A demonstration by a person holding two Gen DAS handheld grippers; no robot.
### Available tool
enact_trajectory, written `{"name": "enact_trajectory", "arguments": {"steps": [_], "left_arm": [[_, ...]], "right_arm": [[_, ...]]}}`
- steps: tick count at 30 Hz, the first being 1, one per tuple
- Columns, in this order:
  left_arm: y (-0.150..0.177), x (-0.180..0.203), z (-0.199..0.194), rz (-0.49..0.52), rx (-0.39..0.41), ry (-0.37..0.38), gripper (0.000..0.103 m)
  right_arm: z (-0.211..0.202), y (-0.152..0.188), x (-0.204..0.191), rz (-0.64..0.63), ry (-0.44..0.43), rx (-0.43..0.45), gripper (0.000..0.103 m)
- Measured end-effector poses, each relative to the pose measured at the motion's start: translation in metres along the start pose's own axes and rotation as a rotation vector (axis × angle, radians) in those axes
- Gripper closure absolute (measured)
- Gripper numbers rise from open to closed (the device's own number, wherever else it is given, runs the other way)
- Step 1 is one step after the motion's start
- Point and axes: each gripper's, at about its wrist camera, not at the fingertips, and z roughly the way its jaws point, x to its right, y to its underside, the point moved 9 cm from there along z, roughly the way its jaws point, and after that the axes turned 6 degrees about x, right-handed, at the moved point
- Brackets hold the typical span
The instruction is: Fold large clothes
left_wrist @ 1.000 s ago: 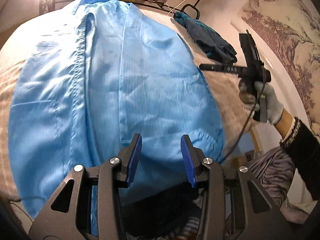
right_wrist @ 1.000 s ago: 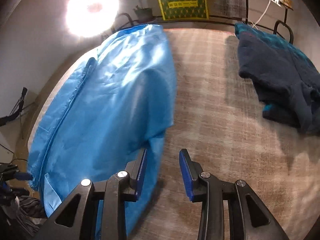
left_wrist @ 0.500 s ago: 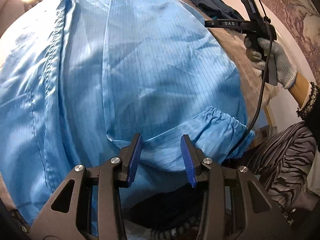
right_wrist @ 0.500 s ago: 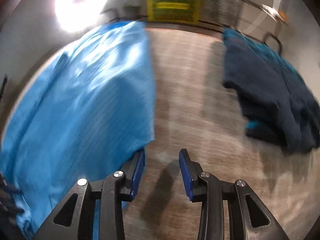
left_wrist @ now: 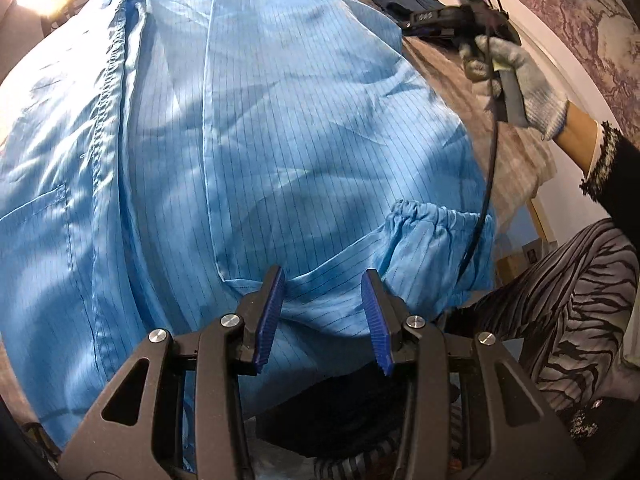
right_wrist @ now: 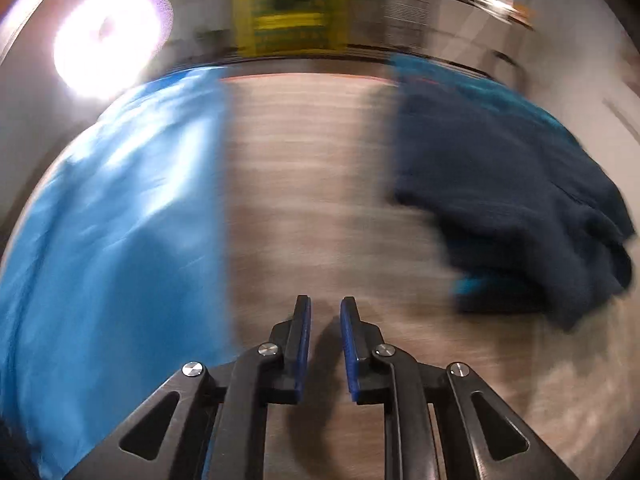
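A large light-blue pinstriped coat (left_wrist: 256,128) lies spread over the grey-brown table, a sleeve with an elastic cuff (left_wrist: 428,216) folded across its near hem. My left gripper (left_wrist: 324,280) is open, empty, and hovers just over that near hem. The right gripper (right_wrist: 325,304) is nearly closed with a narrow gap and holds nothing, over the bare table (right_wrist: 304,184) just right of the coat's edge (right_wrist: 120,208). Its view is motion-blurred. The right gripper also shows in the left wrist view (left_wrist: 448,20), held by a gloved hand.
A dark navy and teal garment (right_wrist: 504,192) lies crumpled at the table's far right. A yellow box (right_wrist: 288,16) and a bright lamp (right_wrist: 108,36) stand beyond the far edge. The person's striped trousers (left_wrist: 560,288) are at the near right.
The left gripper came down closer over the coat's near hem. The right gripper slid right, off the coat's edge, and its jaws narrowed from wide open to nearly closed.
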Motion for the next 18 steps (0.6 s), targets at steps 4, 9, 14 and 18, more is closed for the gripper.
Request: {"name": "enact_trajectory", "arguments": {"steps": [4,9,14,18], "left_arm": [[0.004,-0.003,-0.003,-0.005,-0.001,0.004,0.063],[0.007,-0.008,-0.005,-0.011,-0.003,0.005,0.063],[0.005,-0.01,-0.004,-0.014,-0.003,0.006,0.063],[0.006,-0.01,-0.004,-0.015,-0.002,0.01,0.063]], "right_arm": [[-0.02,0.001,-0.012,0.006,-0.202,-0.022,0.079],[-0.032,0.031,-0.041,-0.168,-0.285,-0.094,0.079],[-0.037,0.036,-0.077,-0.286,-0.298,-0.053,0.074],[-0.043,0.02,-0.093,-0.33,-0.292,0.02,0.053]]}}
